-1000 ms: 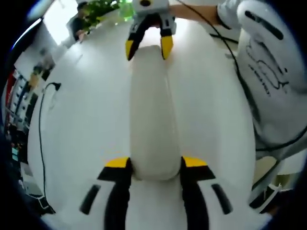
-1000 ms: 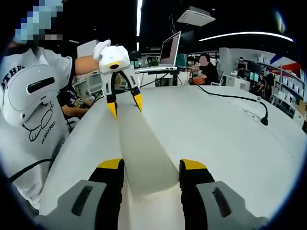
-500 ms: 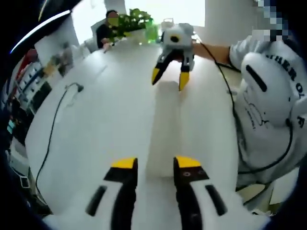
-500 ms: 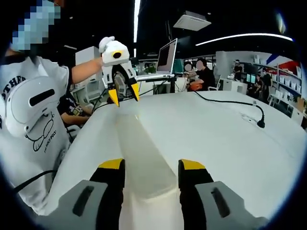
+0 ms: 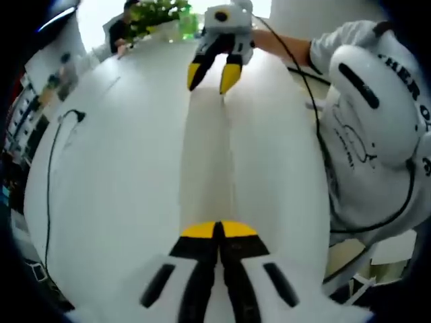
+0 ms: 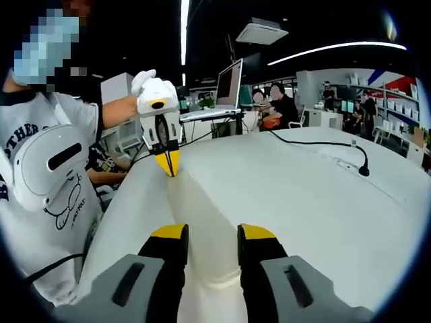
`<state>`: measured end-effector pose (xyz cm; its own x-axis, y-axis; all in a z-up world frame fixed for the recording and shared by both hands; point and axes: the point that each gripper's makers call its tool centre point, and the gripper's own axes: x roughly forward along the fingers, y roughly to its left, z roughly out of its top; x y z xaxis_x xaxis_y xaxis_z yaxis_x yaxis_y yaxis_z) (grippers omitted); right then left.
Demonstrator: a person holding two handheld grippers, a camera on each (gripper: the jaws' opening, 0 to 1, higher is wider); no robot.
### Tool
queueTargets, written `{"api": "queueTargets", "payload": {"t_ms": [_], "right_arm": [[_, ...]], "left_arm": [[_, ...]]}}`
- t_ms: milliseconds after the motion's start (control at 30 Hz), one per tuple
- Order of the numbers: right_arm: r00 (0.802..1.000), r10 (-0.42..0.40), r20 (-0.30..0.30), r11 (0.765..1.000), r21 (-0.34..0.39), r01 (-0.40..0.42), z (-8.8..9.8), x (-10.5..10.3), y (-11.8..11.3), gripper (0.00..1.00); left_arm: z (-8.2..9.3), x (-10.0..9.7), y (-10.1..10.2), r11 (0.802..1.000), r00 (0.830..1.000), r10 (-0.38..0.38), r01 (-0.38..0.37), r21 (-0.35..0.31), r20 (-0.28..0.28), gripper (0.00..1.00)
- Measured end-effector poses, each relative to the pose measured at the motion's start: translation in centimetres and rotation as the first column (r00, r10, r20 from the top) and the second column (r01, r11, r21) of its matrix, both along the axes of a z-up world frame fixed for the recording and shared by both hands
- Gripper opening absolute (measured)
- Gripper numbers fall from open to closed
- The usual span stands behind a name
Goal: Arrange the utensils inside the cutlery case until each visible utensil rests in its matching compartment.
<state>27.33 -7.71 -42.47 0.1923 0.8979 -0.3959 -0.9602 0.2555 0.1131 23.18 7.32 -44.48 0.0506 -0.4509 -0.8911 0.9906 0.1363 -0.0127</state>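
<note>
Left gripper view: both grippers (left (image 5: 217, 230) pinched, right (image 5: 213, 75) parted) hold the closed cutlery case (image 5: 207, 161), utensils unsorted

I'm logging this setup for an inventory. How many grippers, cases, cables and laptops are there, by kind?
Grippers: 2, left and right
Case: 1
Cable: 1
Laptop: 1
Total: 5
</note>
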Motion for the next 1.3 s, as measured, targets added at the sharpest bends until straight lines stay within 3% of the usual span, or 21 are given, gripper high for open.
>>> {"api": "queueTargets", "payload": {"t_ms": [67,100,133,200,367,400,433,467,567,733,933,1067,1133,1200,1233,1267,1300], "right_arm": [[1.0,0.008,-0.006,1.0,-0.006,-0.008,0.0,0.1,0.3,0.25],[1.0,0.016,-0.014,1.0,-0.019,-0.016,0.0,0.1,0.6,0.24],[0.999,0.039,-0.021,0.999,-0.031,-0.039,0.1,-0.1,1.2,0.24],[0.998,0.062,-0.028,0.997,-0.036,-0.063,0.4,-0.4,2.1,0.23],[0.995,0.094,-0.025,0.995,-0.039,-0.095,0.8,-0.8,3.4,0.23],[0.995,0.094,-0.026,0.995,-0.04,-0.095,0.9,-0.9,3.4,0.23],[0.996,0.092,-0.024,0.995,-0.043,-0.093,1.0,-0.9,3.3,0.23],[0.996,0.09,-0.022,0.995,-0.045,-0.091,1.1,-1.1,3.2,0.23],[0.997,0.082,-0.013,0.995,-0.057,-0.082,1.2,-1.3,2.8,0.21],[0.997,0.072,-0.015,0.995,-0.071,-0.073,1.1,-1.4,2.6,0.15],[0.996,0.047,-0.08,0.996,-0.073,-0.053,0.3,-1.1,2.9,0.05],[0.994,0.047,-0.095,0.995,-0.078,-0.054,-0.1,-1.1,2.8,0.0],[0.986,0.051,-0.161,0.995,-0.072,-0.063,-0.3,-1.9,2.9,0.0],[0.991,0.054,-0.125,0.982,-0.175,-0.075,-2.0,-1.9,2.5,0.0],[0.994,0.088,-0.065,0.992,-0.09,-0.094,-0.8,-1.6,3.6,0.0],[0.99,0.055,-0.129,0.992,-0.102,-0.069,-0.9,-1.5,3.5,0.0],[0.99,0.038,-0.136,0.989,-0.139,-0.057,-1.0,-0.8,2.6,0.0]], "left_arm": [[-0.2,0.1,-0.1,1.0,1.0,0.006,-0.006,0.018,-0.019,0.0],[-0.8,0.2,0.7,0.997,1.0,-0.013,0.014,0.072,-0.02,0.0],[-0.2,0.1,0.1,0.999,0.999,-0.033,0.034,0.035,-0.012,0.0],[0.2,0.1,0.2,0.999,1.0,-0.019,0.019,0.027,-0.007,0.0],[0.0,-0.1,0.0,1.0,1.0,0.005,-0.006,-0.028,-0.015,0.0],[0.0,0.0,-0.1,0.999,1.0,0.022,-0.022,-0.025,-0.022,0.0],[0.1,-0.1,0.0,0.996,0.995,0.081,-0.083,-0.021,-0.065,0.0],[0.3,0.3,0.0,0.996,0.994,0.08,-0.082,-0.028,-0.076,0.0],[0.1,0.7,0.0,0.997,0.997,0.082,-0.082,-0.008,0.005,0.03],[0.2,0.4,-0.4,0.997,0.997,0.079,-0.079,-0.022,0.01,0.04],[-0.1,1.0,-0.3,0.999,0.998,0.037,-0.037,0.002,0.049,0.03],[-0.4,1.0,-0.1,0.999,0.999,0.02,-0.021,0.024,0.036,0.0],[-0.7,0.8,-0.2,0.998,0.999,0.006,-0.008,0.057,0.044,0.0],[-0.6,1.2,0.2,0.993,0.995,-0.046,0.037,0.109,0.085,0.0],[-0.7,1.0,0.3,0.991,0.994,-0.066,0.055,0.123,0.091,0.0],[-0.9,1.1,0.1,0.993,0.995,-0.049,0.039,0.115,0.082,0.0],[-0.9,1.2,0.2,0.996,0.999,-0.013,0.008,0.088,0.052,0.0]]}}
